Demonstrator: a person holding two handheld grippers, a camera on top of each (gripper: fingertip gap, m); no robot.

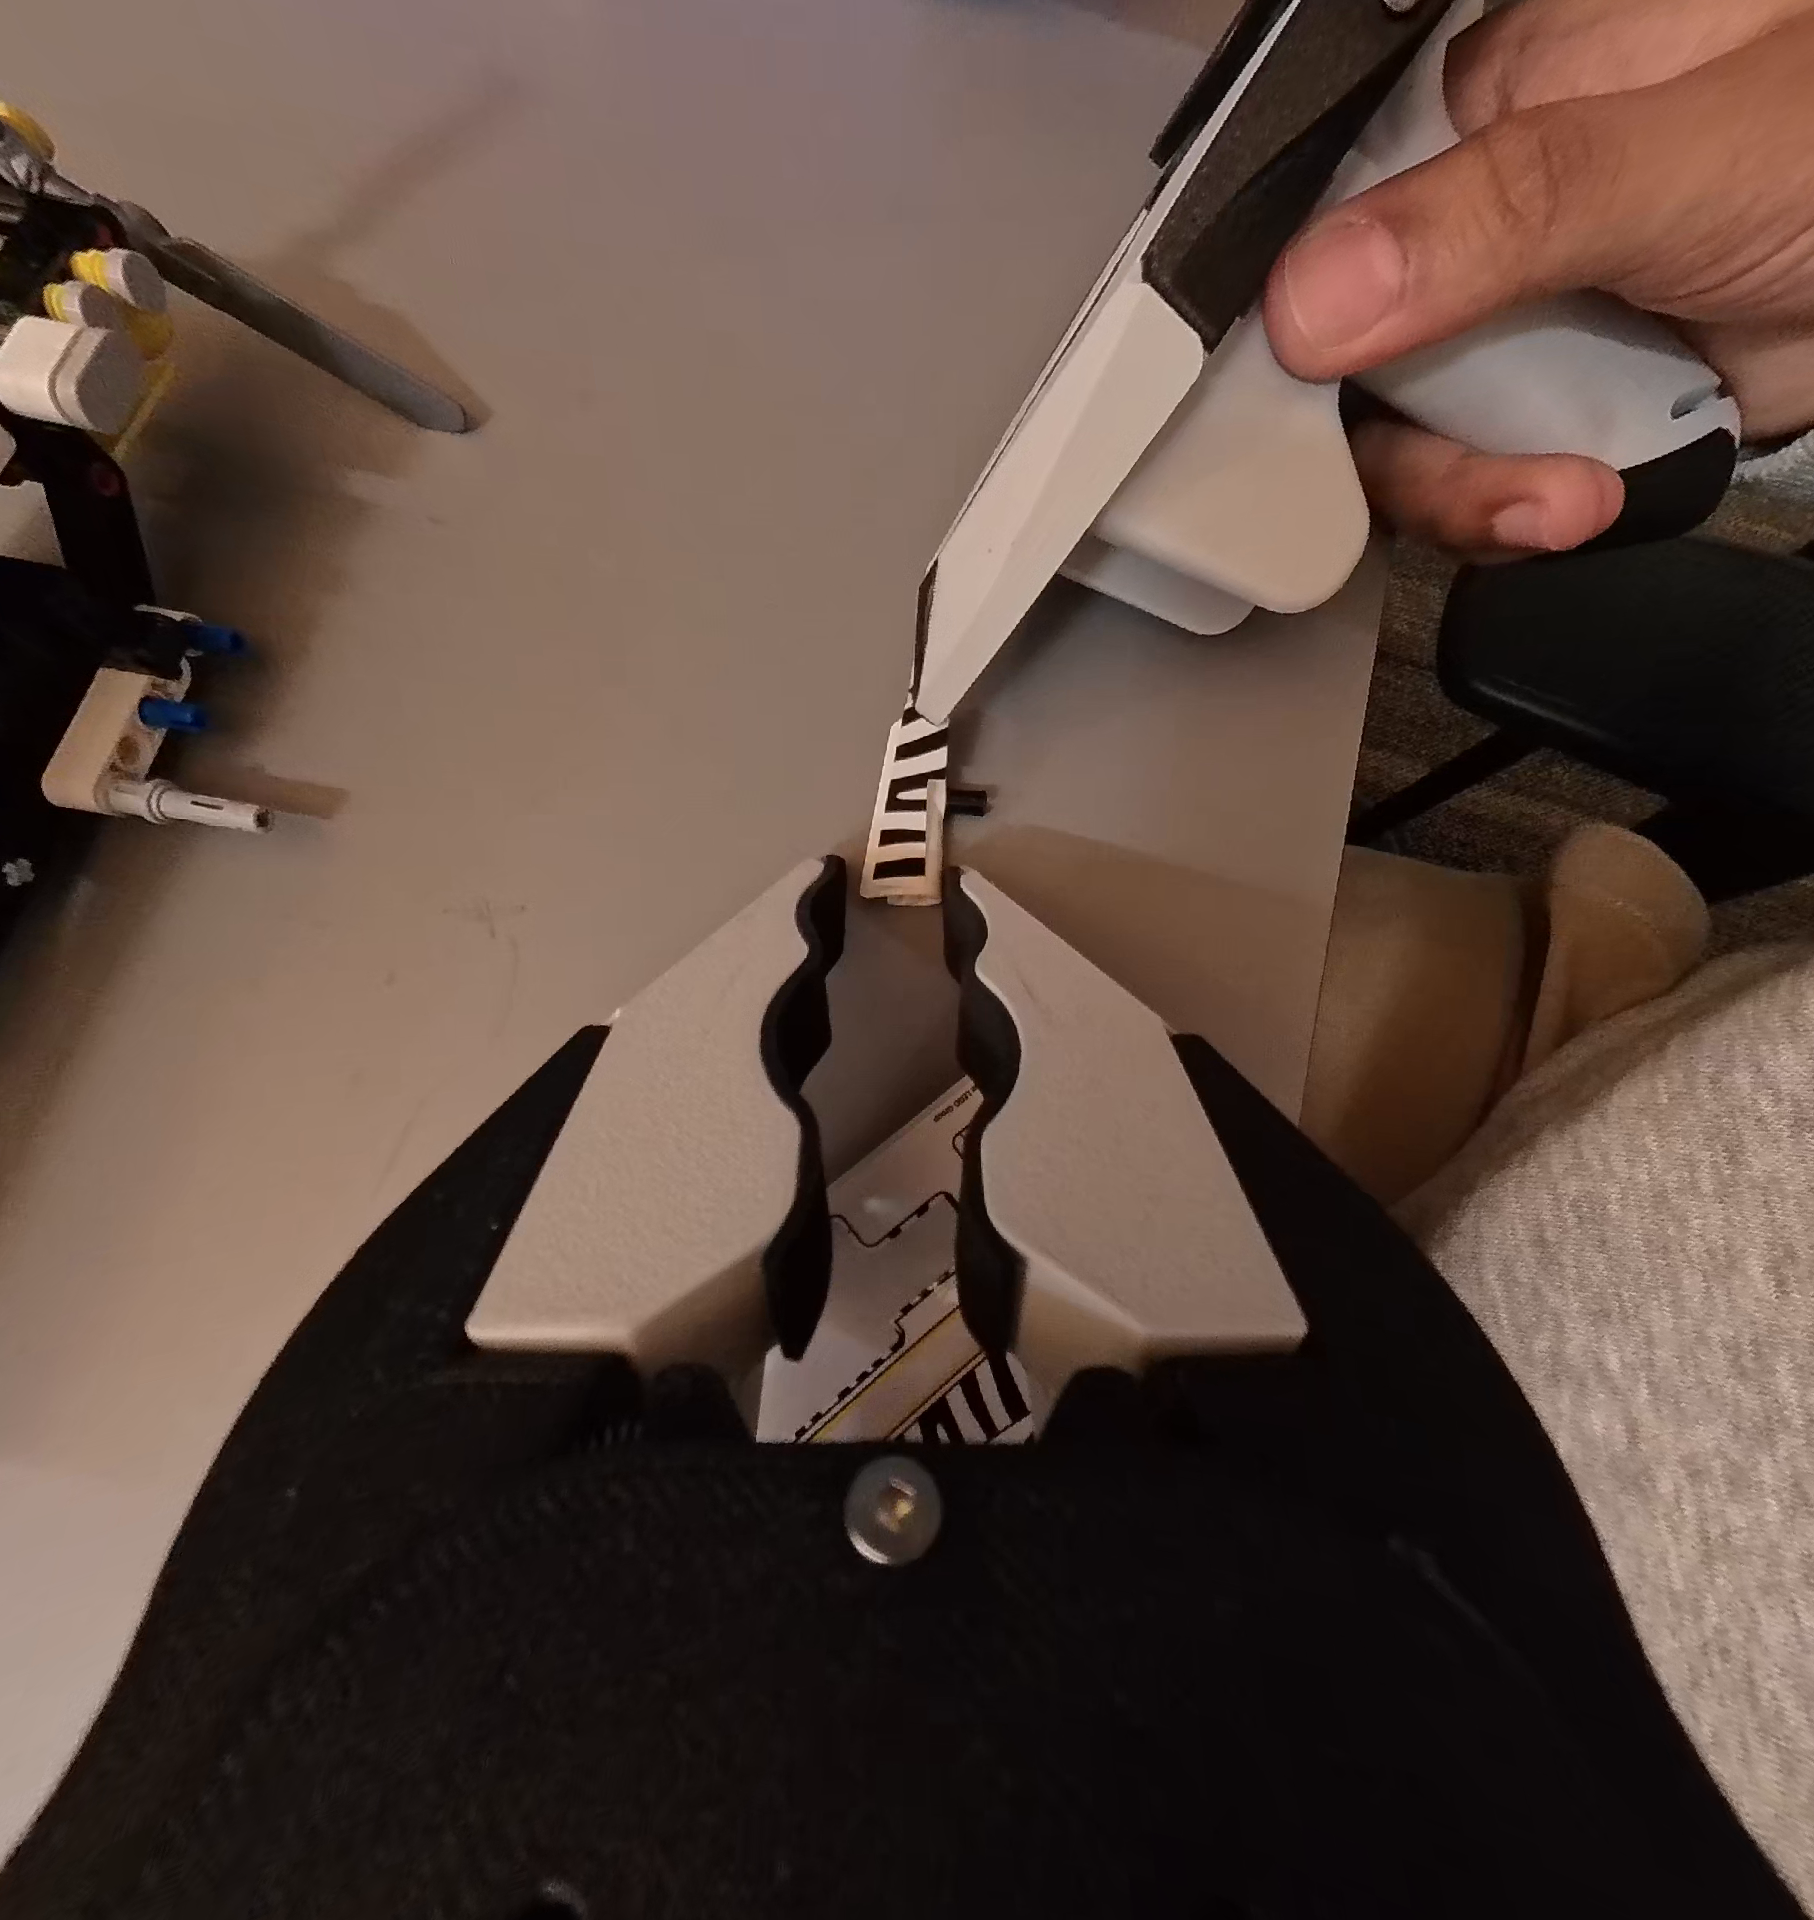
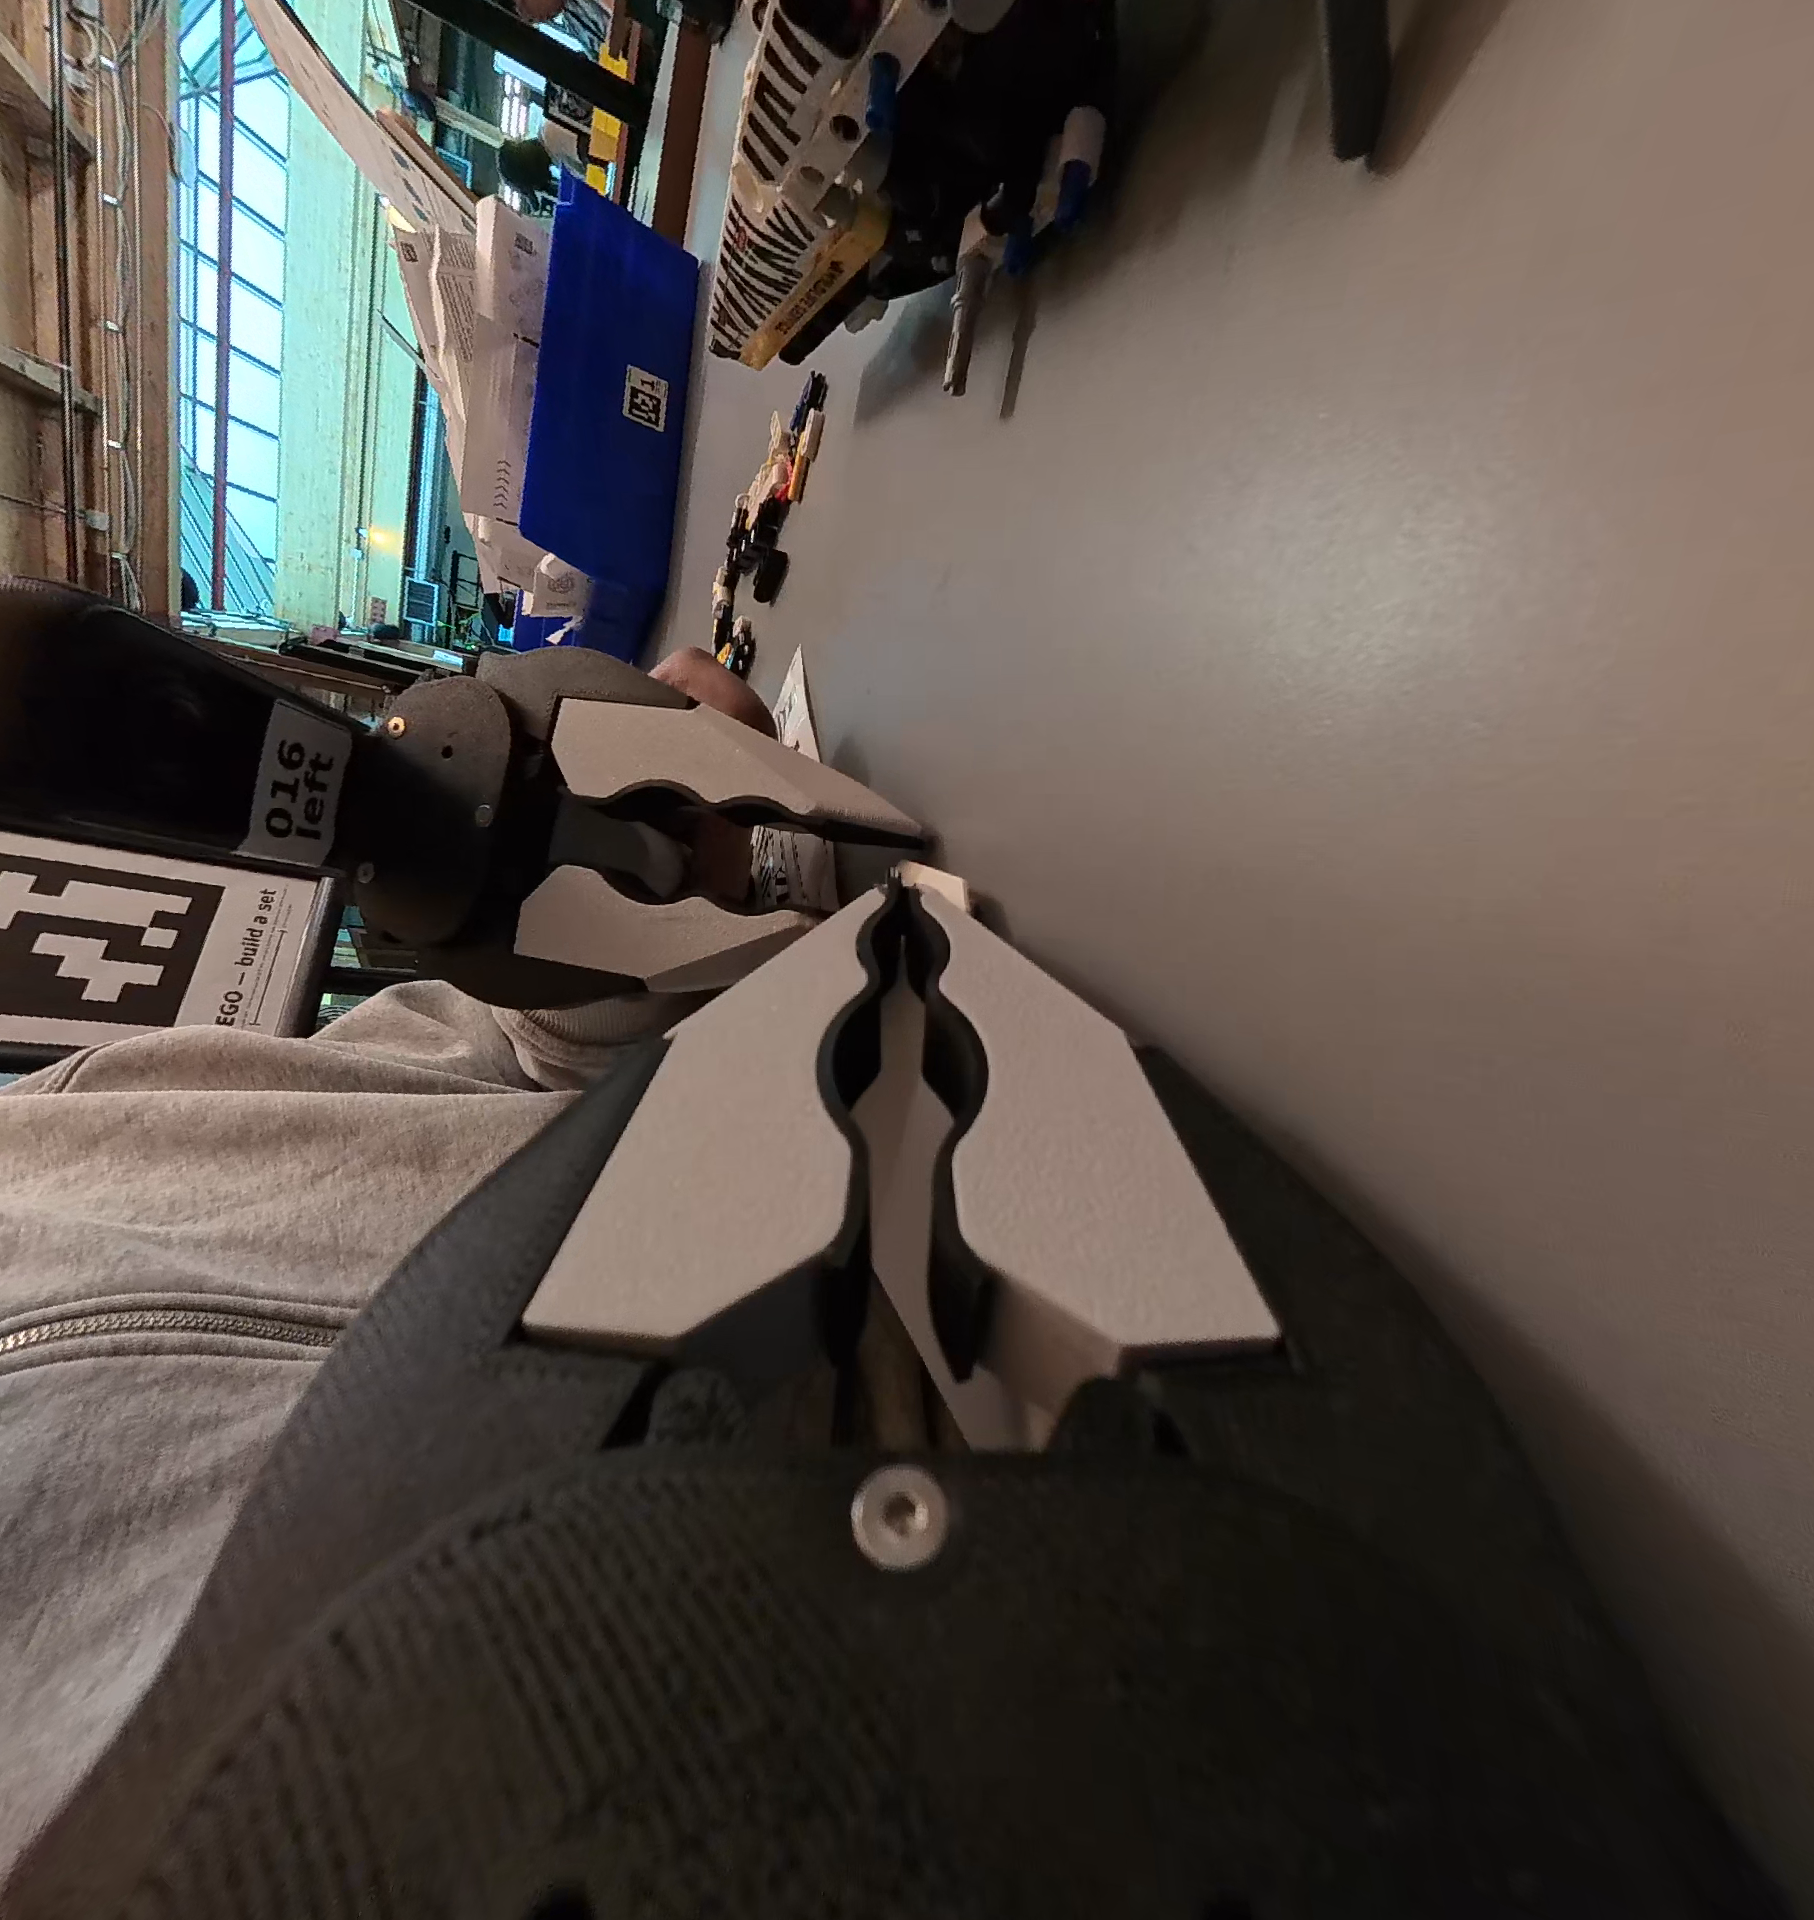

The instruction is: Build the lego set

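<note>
Pinching the top end of a small black-and-white striped piece (image 1: 905, 805) near the table (image 1: 674, 416) edge, our right gripper (image 1: 924, 717) had its jaws closed on it. Our left gripper (image 1: 887, 883) sat with its jaws narrowly apart at the piece's lower end. The half-built model (image 1: 41, 436) stood well apart on the left, with loose bricks (image 2: 768, 520) farther off.

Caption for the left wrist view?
Right gripper pinches a zebra-striped white piece just beyond the open left gripper.
</note>
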